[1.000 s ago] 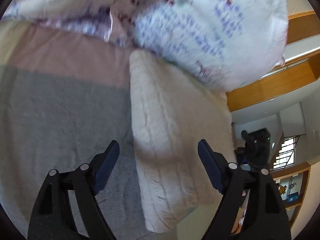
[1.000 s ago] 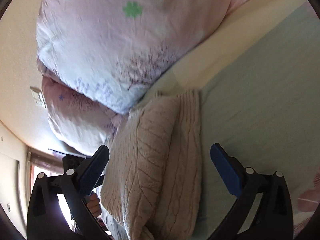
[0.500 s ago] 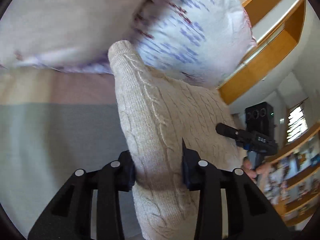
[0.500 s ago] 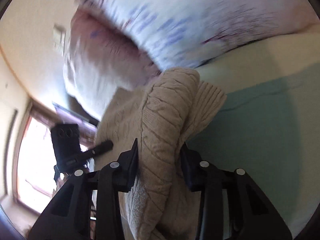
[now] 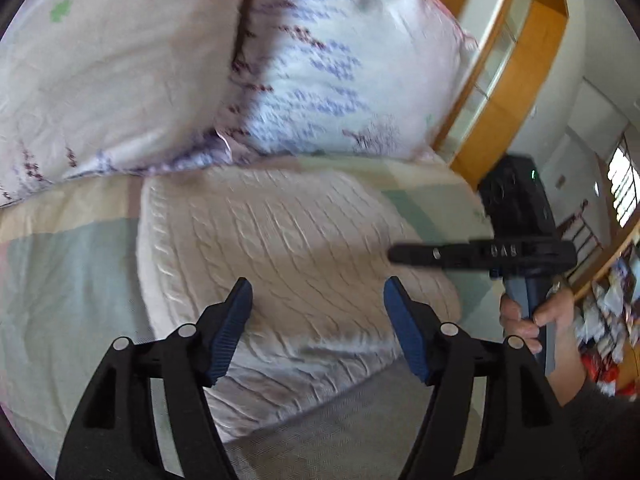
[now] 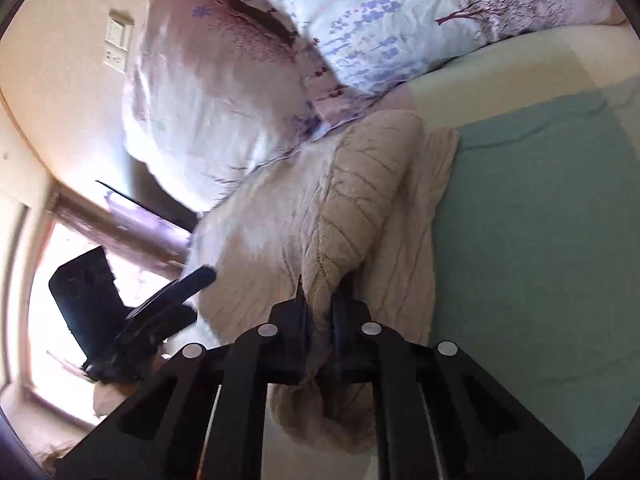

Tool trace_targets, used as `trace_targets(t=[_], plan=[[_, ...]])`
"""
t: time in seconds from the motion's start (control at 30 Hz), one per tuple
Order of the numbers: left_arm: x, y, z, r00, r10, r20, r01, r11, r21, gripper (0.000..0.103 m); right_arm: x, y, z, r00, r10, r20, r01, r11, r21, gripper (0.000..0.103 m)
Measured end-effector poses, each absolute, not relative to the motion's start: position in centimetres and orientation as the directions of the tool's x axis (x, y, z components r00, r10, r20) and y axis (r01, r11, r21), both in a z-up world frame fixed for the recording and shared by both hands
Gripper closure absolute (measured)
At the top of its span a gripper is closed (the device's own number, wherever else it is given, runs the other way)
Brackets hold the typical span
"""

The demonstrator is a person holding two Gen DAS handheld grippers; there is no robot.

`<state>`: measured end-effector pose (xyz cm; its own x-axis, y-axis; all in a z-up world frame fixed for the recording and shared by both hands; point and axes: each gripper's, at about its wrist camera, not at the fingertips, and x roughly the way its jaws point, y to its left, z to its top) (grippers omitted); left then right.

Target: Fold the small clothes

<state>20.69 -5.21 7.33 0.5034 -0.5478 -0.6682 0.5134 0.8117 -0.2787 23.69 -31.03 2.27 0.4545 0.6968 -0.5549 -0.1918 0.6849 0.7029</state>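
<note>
- Two floral pillows lie at the head of the bed, whose cover shows pale green and cream blocks.
- Wooden shelving and a bright window fill the room's right side in the left view.
- Left tongs stand apart over the cream cable-knit sweater on the bed.
- Right tongs are clamped on a raised fold of the sweater.
- White characters on the other tool's bar are too blurred to read.

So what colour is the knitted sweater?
The sweater is cream-beige with a cable-knit pattern, clearest in the left wrist view.
</note>
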Motion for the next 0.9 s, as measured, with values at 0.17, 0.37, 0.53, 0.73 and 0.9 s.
trace_targets(t=[0.17,0.37,0.53,0.73,0.9], plan=[[19.6,-6.0,5.1,0.417,-0.57,-0.707,0.586,0.764,-0.27,0.049,22.2,-33.6,2.2,0.533,0.61,-0.587,-0.129,0.744,0.655,0.094],[16.9,-8.5,2.9,0.508,-0.421,-0.751,0.648,0.762,0.011,0.05,22.5,-31.4,1.3,0.556,0.426,-0.713,-0.101,0.887,0.451,0.093],[13.4,-10.7,2.1,0.651,-0.292,-0.701,0.629,0.724,0.283,0.031,20.1,-30.9,3.6,0.645,0.279,-0.712,-0.125,0.957,0.262,0.062],[13.0,-4.9,4.5,0.562,-0.468,-0.682,0.589,0.805,-0.066,0.017,14.8,-34.1,5.5,0.672,0.48,-0.564,-0.167,0.84,0.515,0.058],[13.1,-0.6,4.2,0.544,-0.497,-0.676,0.433,0.857,-0.281,0.013,14.1,-28.3,4.8,0.628,0.55,-0.552,-0.295,0.823,0.485,0.058]])
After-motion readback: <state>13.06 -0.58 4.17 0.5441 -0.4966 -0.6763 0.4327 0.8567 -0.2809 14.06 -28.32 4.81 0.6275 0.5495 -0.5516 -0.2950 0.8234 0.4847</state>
